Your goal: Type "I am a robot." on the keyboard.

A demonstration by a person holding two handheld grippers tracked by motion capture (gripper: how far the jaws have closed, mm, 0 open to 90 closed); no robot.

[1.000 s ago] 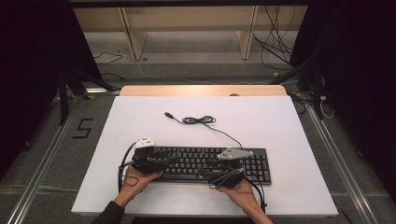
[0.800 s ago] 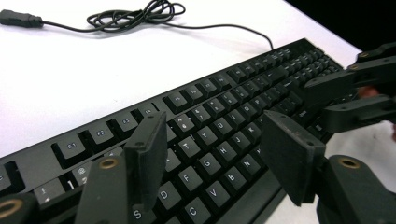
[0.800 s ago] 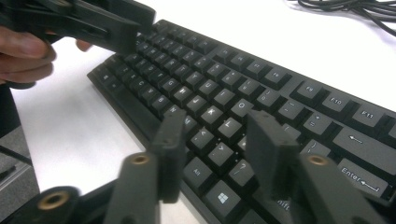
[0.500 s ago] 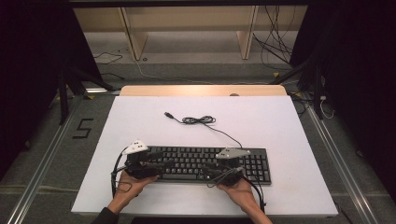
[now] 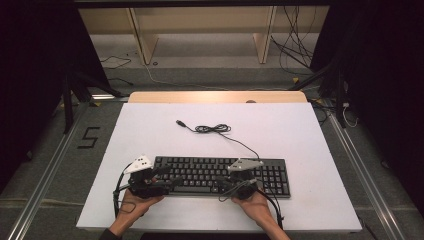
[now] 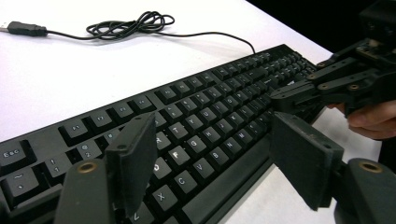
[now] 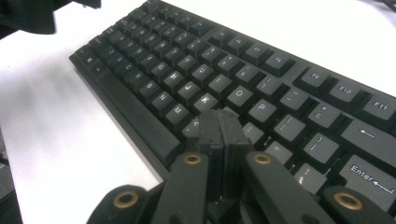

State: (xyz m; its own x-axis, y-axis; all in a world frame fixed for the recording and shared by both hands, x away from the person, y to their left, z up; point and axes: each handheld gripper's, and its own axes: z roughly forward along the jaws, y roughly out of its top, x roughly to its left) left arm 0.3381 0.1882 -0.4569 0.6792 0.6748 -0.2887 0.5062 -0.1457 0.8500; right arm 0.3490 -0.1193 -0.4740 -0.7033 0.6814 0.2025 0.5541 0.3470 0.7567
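Note:
A black keyboard (image 5: pixel 210 172) lies along the near side of the white table, its cable (image 5: pixel 216 129) coiled behind it. My left gripper (image 5: pixel 167 180) is at the keyboard's left end, held by a hand. Its jaws (image 6: pixel 217 158) have just been opening and stand wide over the letter keys (image 6: pixel 187 144), pads clear of them. My right gripper (image 5: pixel 223 187) is at the keyboard's front middle. Its jaws (image 7: pixel 222 128) have just closed pad to pad on nothing, tips low over the keys (image 7: pixel 219 84) near the bottom row. I cannot tell if they touch.
The white table top (image 5: pixel 300 130) has bare room behind and to both sides of the keyboard. The USB plug (image 5: pixel 180 122) lies at the cable's far end. A wooden strip (image 5: pixel 215 97) runs along the table's far edge. Floor cables lie beyond.
The left gripper has slid a little left toward the keyboard's end and its jaws have spread. The right gripper has stayed in place and its jaws have come together.

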